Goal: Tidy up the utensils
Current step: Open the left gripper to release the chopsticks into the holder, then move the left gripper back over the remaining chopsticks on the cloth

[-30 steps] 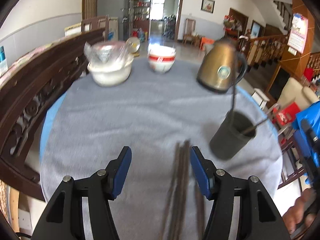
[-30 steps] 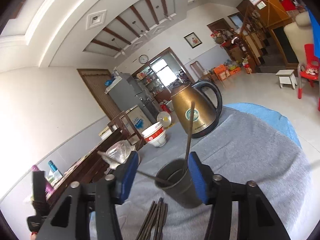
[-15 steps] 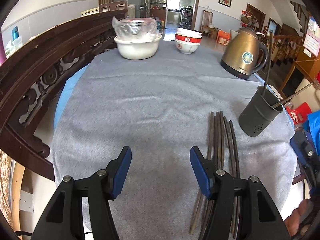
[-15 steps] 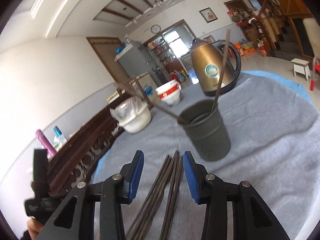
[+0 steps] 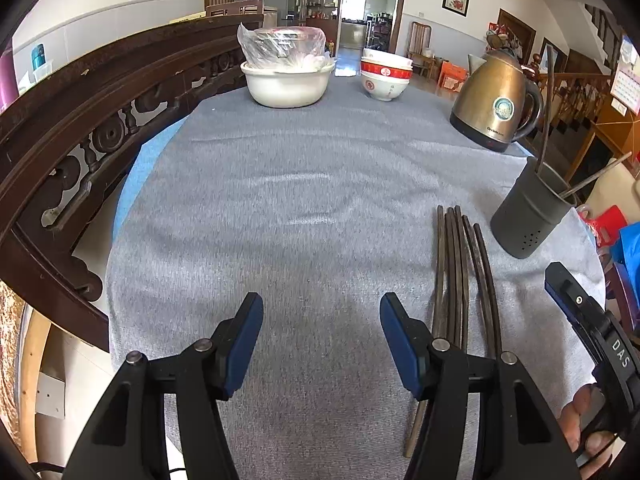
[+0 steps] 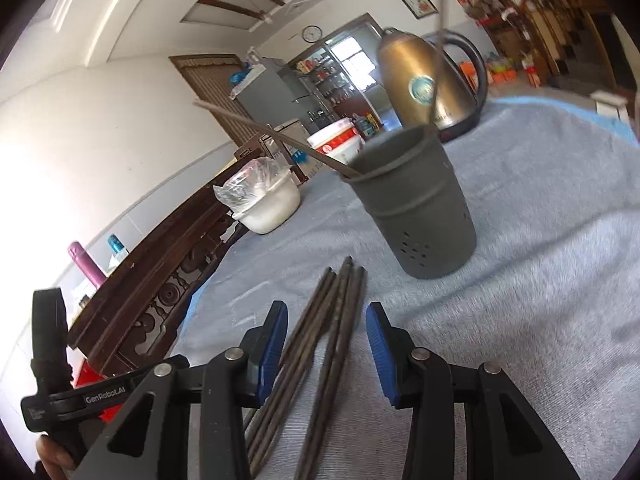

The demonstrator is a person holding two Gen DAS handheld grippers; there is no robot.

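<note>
Several thin dark chopsticks (image 6: 320, 336) on fuzzy grey cloth (image 5: 300, 200); right gripper (image 6: 327, 344) apart astride them; left gripper (image 5: 321, 340) apart, empty.

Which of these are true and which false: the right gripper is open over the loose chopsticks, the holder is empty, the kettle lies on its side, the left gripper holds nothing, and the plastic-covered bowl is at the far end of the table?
1. The right gripper is open with the loose chopsticks lying between its fingers. True.
2. The holder is empty. False: two chopsticks already stand in it, leaning apart.
3. The kettle lies on its side. False: it stands upright on the grey cloth, beyond the holder.
4. The left gripper holds nothing. True: it is open over bare cloth, left of the chopsticks.
5. The plastic-covered bowl is at the far end of the table. True, beside the stacked red and white bowls.
</note>
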